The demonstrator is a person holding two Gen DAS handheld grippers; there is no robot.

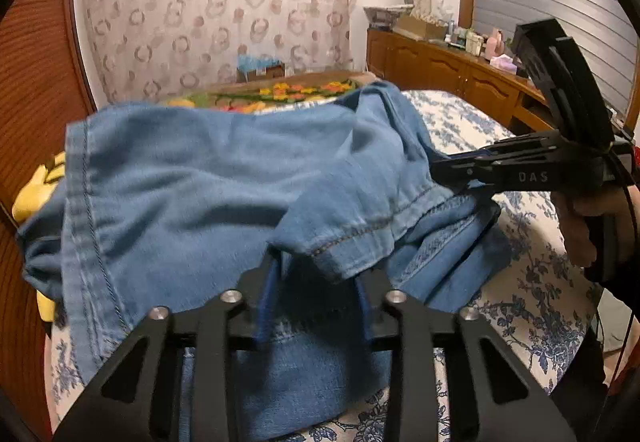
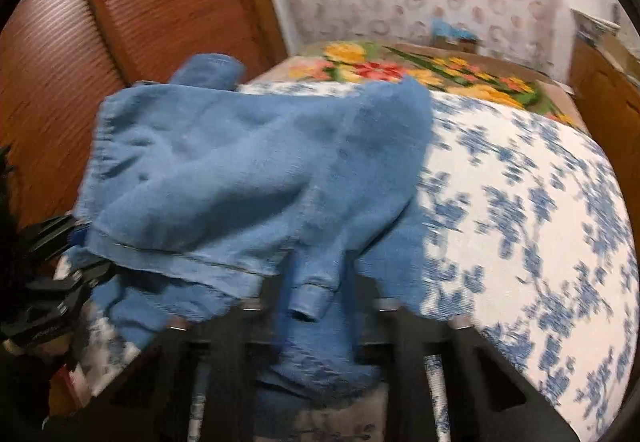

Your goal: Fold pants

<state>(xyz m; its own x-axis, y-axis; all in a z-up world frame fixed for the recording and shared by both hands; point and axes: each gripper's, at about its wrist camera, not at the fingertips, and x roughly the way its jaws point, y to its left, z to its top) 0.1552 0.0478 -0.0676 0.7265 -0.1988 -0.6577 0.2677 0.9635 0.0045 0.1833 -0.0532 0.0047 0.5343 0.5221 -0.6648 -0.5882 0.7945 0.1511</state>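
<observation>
Blue denim pants point(image 1: 208, 178), soft and limp, sag over the floral-covered bed point(image 1: 532, 282), with left tool point(image 1: 316, 274) clamped on a stitched hem and right tool point(image 2: 312, 306) on a bunched edge; seams give the firmest hold.

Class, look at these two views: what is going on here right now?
A person is folding light blue denim pants on a bed with a blue-and-white floral bedspread, holding a black two-finger gripper in each hand. The left gripper and the right gripper each pinch a hem edge. The pants lie bunched, not yet flat.
</observation>
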